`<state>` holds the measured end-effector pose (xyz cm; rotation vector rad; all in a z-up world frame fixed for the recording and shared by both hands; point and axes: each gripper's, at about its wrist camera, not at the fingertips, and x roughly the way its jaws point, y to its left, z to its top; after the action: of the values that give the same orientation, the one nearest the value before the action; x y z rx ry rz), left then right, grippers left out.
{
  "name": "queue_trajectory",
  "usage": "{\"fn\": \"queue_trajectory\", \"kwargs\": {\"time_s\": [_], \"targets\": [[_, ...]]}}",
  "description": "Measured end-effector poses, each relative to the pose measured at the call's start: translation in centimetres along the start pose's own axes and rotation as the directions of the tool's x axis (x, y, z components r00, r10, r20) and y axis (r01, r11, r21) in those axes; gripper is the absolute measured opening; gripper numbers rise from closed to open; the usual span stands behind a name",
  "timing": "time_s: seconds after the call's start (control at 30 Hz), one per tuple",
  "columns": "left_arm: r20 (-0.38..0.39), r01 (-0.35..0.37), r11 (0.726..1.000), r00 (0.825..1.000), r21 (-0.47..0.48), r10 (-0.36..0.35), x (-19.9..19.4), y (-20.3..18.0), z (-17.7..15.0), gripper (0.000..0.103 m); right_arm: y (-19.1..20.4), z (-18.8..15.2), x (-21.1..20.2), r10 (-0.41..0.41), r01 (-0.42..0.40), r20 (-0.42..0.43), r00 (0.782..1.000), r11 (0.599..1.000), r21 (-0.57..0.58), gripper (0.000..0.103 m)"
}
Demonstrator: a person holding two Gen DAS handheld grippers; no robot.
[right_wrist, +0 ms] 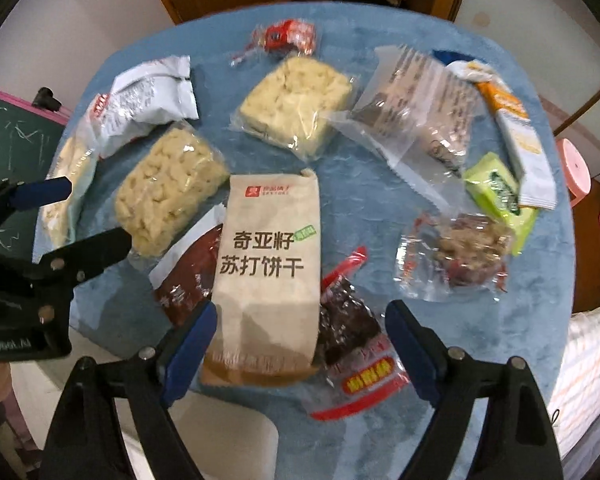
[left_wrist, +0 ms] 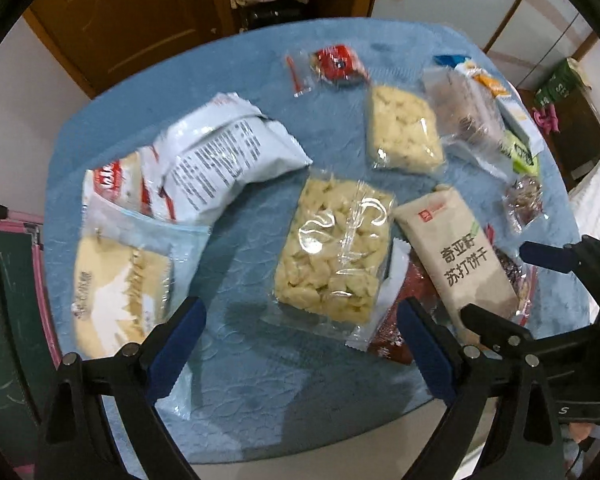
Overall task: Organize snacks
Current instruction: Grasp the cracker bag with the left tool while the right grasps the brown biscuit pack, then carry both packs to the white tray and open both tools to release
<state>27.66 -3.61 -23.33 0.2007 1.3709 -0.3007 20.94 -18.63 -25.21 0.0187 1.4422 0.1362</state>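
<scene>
Desk (left_wrist: 236,380) cover: blue, quilted leaf pattern. Cracker pack (right_wrist: 270,264): beige, black characters, red logo. Two clear packs (left_wrist: 334,250) (left_wrist: 402,128): pale yellow puffed pieces. Small wrapper (right_wrist: 500,196): lime green. Both tongs (left_wrist: 302,348) (right_wrist: 300,354): black frames, blue pads.

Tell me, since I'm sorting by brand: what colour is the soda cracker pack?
Beige soda cracker pack, dark lettering, small red logo; clearest in the right wrist view.
</scene>
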Motion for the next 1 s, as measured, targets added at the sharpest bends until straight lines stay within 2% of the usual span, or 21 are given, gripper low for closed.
{"fn": "queue_trajectory", "kwargs": {"time_s": [0.07,0.2,0.27,0.37,0.4,0.43,0.47,0.53,0.6,0.63,0.67,0.7,0.73,0.77,0.9,1.0], "targets": [[-0.01,0.013,1.0,1.0,0.006,-0.013,0.8,0.0,0.2,0.096,0.3,0.1,0.6,0.008,-0.009,-0.014,1.0,1.0,-0.017,0.087],[-0.015,0.017,1.0,1.0,0.011,-0.017,2.1,-0.6,0.8,0.096,0.5,0.0,1.4,-0.045,0.044,-0.024,0.999,0.998,-0.048,0.085],[-0.021,0.017,1.0,1.0,0.009,-0.016,2.6,-0.5,1.4,0.096,0.4,-0.1,1.6,-0.066,0.065,-0.023,0.998,0.996,-0.061,0.076],[-0.029,0.017,1.0,0.999,-0.003,-0.018,3.9,-1.0,2.4,0.096,-0.4,-0.1,1.2,-0.032,0.031,-0.015,0.999,0.998,-0.052,0.068],[-0.033,0.021,1.0,0.999,-0.008,-0.021,4.4,-1.1,2.7,0.096,-1.1,-0.1,0.7,-0.022,0.021,-0.009,1.0,0.999,-0.049,0.06],[-0.041,0.025,1.0,0.999,-0.014,-0.026,4.6,-1.4,2.8,0.096,-1.5,-0.1,0.3,-0.011,0.011,-0.005,1.0,0.999,-0.044,0.057],[-0.052,0.029,0.999,0.998,-0.022,-0.03,4.9,-1.5,3.0,0.096,-2.1,-0.2,0.0,0.004,-0.004,-0.01,1.0,0.999,-0.036,0.056],[-0.074,0.033,0.998,0.997,-0.048,-0.037,5.8,-1.5,3.5,0.096,-3.1,-0.2,-0.7,0.02,-0.02,0.001,1.0,1.0,-0.022,0.044],[-0.1,0.035,0.996,0.994,-0.078,-0.043,6.7,-1.4,3.8,0.096,-4.1,-0.2,-1.2,0.033,-0.033,0.007,0.999,0.999,-0.009,0.039],[-0.115,0.042,0.995,0.992,-0.093,-0.053,7.2,-1.3,4.0,0.096,-4.5,0.2,-1.4,0.042,-0.042,0.017,0.999,0.999,-0.004,0.03],[-0.125,0.057,0.992,0.99,-0.115,-0.071,7.6,-1.1,4.2,0.09,-5.2,0.2,-2.0,0.042,-0.042,0.026,0.999,0.999,-0.002,0.028],[-0.124,0.071,0.989,0.988,-0.131,-0.087,7.8,-0.9,4.4,0.079,-5.6,0.2,-2.4,0.042,-0.042,0.032,0.999,0.999,0.002,0.017],[-0.111,0.09,0.985,0.988,-0.149,-0.107,7.8,-0.7,4.5,0.07,-5.9,0.1,-2.7,0.043,-0.043,0.032,0.999,0.999,0.003,0.017],[-0.103,0.096,0.983,0.988,-0.156,-0.113,7.8,-0.5,4.4,0.066,-6.3,0.1,-3.1,0.05,-0.05,0.032,0.998,0.999,0.009,0.017],[-0.07,0.072,0.981,0.994,-0.182,-0.086,7.1,0.1,4.2,0.065,-7.7,-0.8,-4.3,0.071,-0.072,0.038,0.997,0.997,0.032,0.014],[-0.015,0.095,0.978,0.995,-0.185,-0.099,4.6,0.2,4.1,0.065,-8.1,-1.8,-5.9,0.093,-0.097,0.069,0.993,0.994,0.049,0.013]]}}
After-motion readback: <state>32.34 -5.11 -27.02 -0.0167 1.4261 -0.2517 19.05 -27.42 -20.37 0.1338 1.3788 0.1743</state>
